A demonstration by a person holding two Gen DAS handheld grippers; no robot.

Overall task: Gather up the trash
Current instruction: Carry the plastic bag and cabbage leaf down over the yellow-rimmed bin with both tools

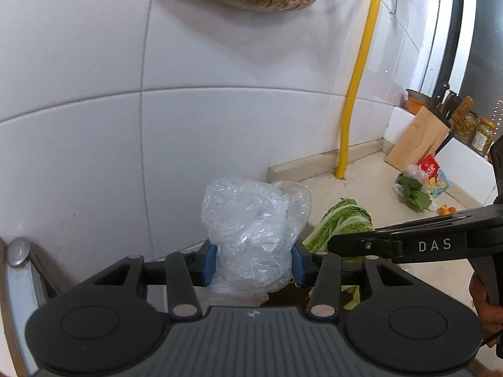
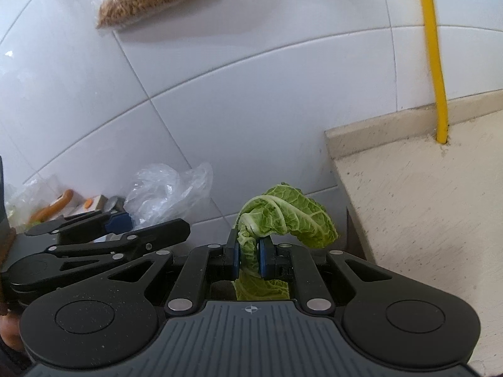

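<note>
Left gripper (image 1: 254,262): blue pads pressed into both sides of a crumpled clear bag (image 1: 251,229); about half closed; bag bulging above the pads, loose tail hanging below.
Right gripper (image 2: 249,258): nearly closed; pinching a cabbage leaf (image 2: 283,216) by its pale rib; leafy part arching up and flopping right past the pads.
Position: both pieces of trash lifted clear of the counter (image 2: 424,194); grippers side by side near the tiled wall (image 1: 220,125); no bin visible in either view.
Left on counter: green leaves (image 1: 415,193), red packet (image 1: 429,169), orange bits (image 1: 448,210), well apart, near the knife block (image 1: 415,141); probably more trash to fetch.
Risk, bag: slick, springy film; likely to squirm out if the squeeze eases or the hand jerks; loose tail apt to snag on the gripper.
Risk, leaf: held by a thin strip only; rib may tear or slide under a swing; heavy free end then drops.
Risk, crowding: grippers close together; a roll of either wrist may knock the other's load.
Risk, drop-off: target out of sight; release too early means trash on the floor.
</note>
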